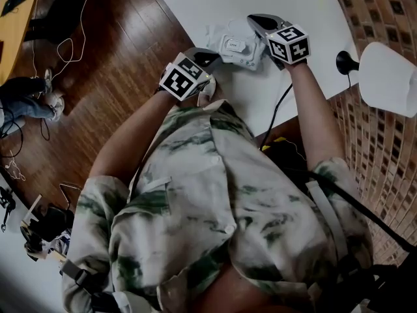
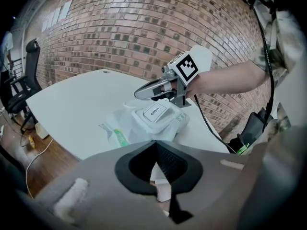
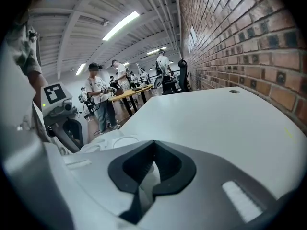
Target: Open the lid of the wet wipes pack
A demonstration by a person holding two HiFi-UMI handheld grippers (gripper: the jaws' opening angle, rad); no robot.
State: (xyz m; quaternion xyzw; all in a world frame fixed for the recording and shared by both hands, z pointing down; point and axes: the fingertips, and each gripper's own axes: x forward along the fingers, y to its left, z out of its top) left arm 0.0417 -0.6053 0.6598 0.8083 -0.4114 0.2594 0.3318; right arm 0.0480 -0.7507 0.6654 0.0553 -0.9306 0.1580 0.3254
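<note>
pack (image 1: 242, 57) (image 2: 128, 124): wet wipes pack, white and crumpled. it lies on the white table (image 1: 195, 2) near the edge closest to the person's body, between my two tools. in the left gripper view it sits just beyond the jaw tips.
lid (image 1: 234, 44) (image 2: 154, 112): white flap on top of the pack, lying flat and closed. the left gripper view shows the word "open" printed on it.
left gripper (image 1: 207, 59) (image 2: 154, 143): i read its jaws as closed, the tips meeting, with nothing clamped that i can make out. it is at the table edge, just beside the pack's near side. i cannot tell whether it touches the wrapper.
right gripper (image 1: 255, 20) (image 3: 152, 143): jaws are together here too, and white wrapper shows through the gap behind the tips. in the left gripper view it (image 2: 140, 94) hangs just over the lid's far edge, pointing across it. i cannot confirm contact.
person: arms bare below a green-and-white patterned shirt (image 1: 215, 194), one tool in each hand.
surroundings: brick wall (image 2: 120, 32) behind the table and wooden floor (image 1: 111, 64) off the table's left side. a white lamp (image 1: 391, 77) stands at the right. in the right gripper view, people (image 3: 98, 99) stand by a desk far off.
</note>
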